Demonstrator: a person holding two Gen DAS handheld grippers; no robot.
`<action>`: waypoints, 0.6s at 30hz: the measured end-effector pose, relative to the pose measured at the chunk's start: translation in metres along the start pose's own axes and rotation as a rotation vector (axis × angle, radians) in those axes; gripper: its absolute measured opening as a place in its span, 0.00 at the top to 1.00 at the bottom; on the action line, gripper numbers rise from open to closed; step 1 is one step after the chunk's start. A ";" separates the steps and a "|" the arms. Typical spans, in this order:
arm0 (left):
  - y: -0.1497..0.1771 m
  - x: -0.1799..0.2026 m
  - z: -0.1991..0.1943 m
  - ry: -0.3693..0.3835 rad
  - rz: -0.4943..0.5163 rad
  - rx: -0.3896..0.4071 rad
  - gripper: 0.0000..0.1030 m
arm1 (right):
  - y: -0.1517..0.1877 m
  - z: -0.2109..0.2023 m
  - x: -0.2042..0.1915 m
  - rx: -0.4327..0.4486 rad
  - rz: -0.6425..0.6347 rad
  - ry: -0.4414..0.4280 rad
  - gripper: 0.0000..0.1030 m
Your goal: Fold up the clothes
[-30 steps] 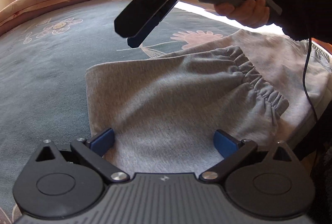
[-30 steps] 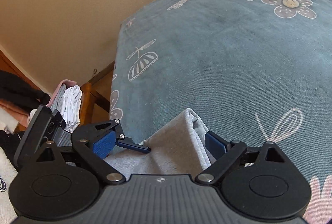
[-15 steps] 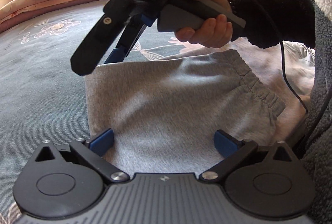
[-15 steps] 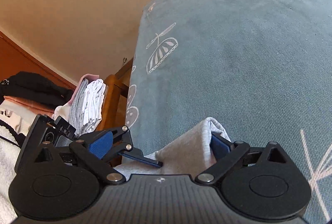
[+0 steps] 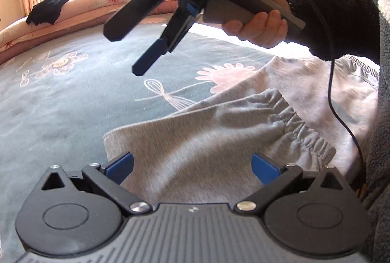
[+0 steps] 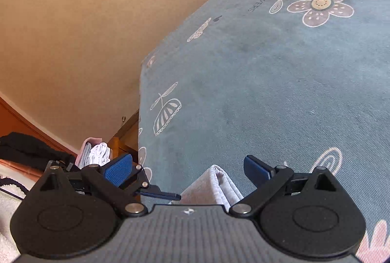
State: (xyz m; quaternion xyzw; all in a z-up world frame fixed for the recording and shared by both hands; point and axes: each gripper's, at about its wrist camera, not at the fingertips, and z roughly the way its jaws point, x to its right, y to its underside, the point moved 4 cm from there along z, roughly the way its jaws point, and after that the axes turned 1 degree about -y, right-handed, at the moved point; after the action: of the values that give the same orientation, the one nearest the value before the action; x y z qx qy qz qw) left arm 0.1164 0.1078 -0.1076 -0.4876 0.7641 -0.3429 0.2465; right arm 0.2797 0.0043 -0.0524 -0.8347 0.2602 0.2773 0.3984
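Observation:
A grey garment [image 5: 199, 141] with a gathered elastic cuff [image 5: 304, 131] lies folded on the blue flowered bed cover [image 5: 61, 112]. My left gripper [image 5: 192, 165] hovers low over its near edge, open, with nothing between its blue pads. A hand holds my right gripper [image 5: 129, 51] in the air above the far side of the garment, jaws apart and empty. In the right wrist view the right gripper [image 6: 187, 169] is open above a folded corner of the grey garment [image 6: 214, 185], not touching it. One finger of the left gripper [image 6: 158, 194] shows beside that corner.
A black cloth [image 5: 53, 7] lies on the pink quilt roll at the back. The right gripper's cable [image 5: 334, 92] hangs over the garment. The bed's edge [image 6: 141, 97] drops to a stack of folded clothes [image 6: 95, 153] by a beige wall.
The right gripper has risen off the garment's corner and opened wider. The left gripper stays open over the near edge, with the cloth slightly rumpled.

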 end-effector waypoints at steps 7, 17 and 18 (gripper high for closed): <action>-0.002 -0.030 0.046 0.051 -0.138 -0.073 0.01 | 0.054 -0.072 0.005 0.091 0.094 0.121 0.01; -0.002 -0.040 0.043 0.059 -0.252 -0.070 0.01 | 0.131 -0.100 0.021 0.228 0.300 0.139 0.01; -0.003 -0.039 0.044 0.060 -0.253 -0.074 0.01 | 0.135 -0.100 0.022 0.238 0.315 0.133 0.01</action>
State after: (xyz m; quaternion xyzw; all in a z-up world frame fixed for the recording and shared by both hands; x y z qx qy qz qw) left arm 0.1656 0.1303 -0.1317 -0.5784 0.7156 -0.3575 0.1599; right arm 0.2321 -0.1549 -0.0847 -0.7471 0.4440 0.2477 0.4281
